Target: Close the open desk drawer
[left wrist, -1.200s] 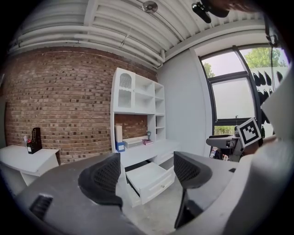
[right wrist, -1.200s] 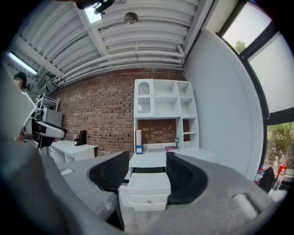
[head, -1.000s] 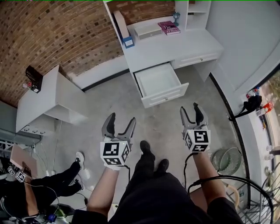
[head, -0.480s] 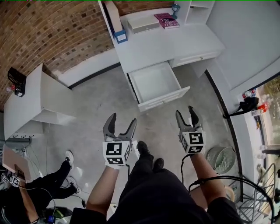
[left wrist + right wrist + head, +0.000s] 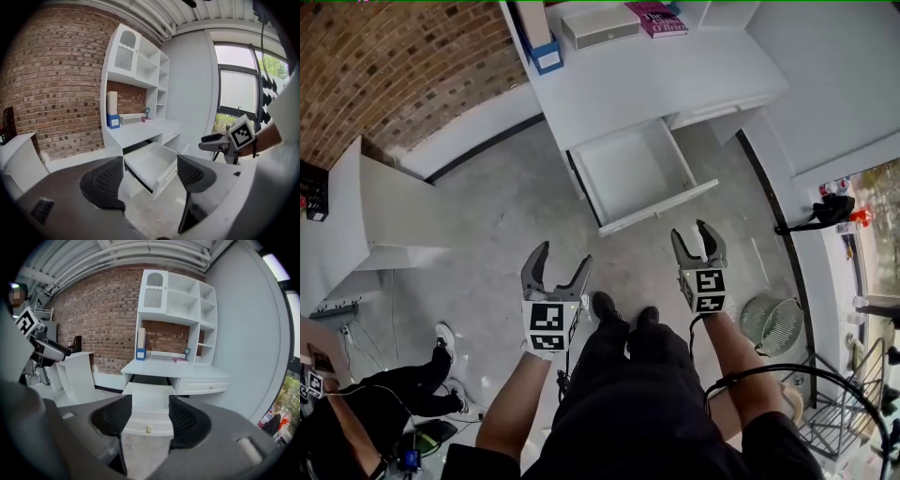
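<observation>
The white desk drawer [image 5: 637,173] hangs pulled far out from under the white tabletop [image 5: 675,80], its inside bare as far as the head view shows, its flat front panel [image 5: 661,208] facing the person across the grey concrete floor [image 5: 506,216]. Both tools are held well apart from it. The left claw [image 5: 562,255] has its 2 jaws spread wide with nothing between them, and its own view looks at the drawer from one side. The right claw [image 5: 691,232] is likewise spread and empty, and its view frames the small brass knob [image 5: 148,430] in the gap between the jaws, so it seems the better lined up for the push. The closing has not begun. Several things could go wrong from here. A push landing near 1 corner of the panel instead of near the knob would probably skew the drawer on its runners and jam it partway. Spread jaws may straddle the panel's top edge and get pinched against the tabletop's underside as the drawer goes home. A hard shove would likely slam it and jolt the flat grey box [image 5: 600,26] and pink book [image 5: 656,19] resting above.
</observation>
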A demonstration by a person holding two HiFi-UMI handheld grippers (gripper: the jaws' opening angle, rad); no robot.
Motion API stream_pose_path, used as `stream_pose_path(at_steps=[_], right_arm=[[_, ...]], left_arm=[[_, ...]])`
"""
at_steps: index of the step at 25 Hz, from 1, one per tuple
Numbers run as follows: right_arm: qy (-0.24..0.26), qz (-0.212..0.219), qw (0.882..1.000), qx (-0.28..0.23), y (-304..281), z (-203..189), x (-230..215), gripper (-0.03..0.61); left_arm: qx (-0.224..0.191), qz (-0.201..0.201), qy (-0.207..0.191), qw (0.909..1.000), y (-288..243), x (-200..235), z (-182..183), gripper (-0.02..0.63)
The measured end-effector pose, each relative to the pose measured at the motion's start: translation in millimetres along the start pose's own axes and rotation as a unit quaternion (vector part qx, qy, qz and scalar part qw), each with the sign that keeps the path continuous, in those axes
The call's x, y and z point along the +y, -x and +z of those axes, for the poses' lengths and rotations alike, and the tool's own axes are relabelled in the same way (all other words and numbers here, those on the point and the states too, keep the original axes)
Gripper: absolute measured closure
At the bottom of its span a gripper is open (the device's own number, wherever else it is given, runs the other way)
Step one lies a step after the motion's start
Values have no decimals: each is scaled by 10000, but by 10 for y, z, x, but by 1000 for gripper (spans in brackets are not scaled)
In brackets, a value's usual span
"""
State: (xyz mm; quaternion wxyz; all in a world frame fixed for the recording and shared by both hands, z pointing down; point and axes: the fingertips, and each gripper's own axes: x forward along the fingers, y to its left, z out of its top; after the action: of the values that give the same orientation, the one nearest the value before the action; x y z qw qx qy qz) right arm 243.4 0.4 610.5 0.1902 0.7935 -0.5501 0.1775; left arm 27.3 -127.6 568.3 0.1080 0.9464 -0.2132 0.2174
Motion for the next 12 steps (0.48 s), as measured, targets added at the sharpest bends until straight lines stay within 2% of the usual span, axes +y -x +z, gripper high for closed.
stream_pose_path(at_steps=[12], right_arm=[[-246,329,9973,615,-830,-757,5,331]], left_arm=[[493,37,18,9988,-340,138,-316,258]])
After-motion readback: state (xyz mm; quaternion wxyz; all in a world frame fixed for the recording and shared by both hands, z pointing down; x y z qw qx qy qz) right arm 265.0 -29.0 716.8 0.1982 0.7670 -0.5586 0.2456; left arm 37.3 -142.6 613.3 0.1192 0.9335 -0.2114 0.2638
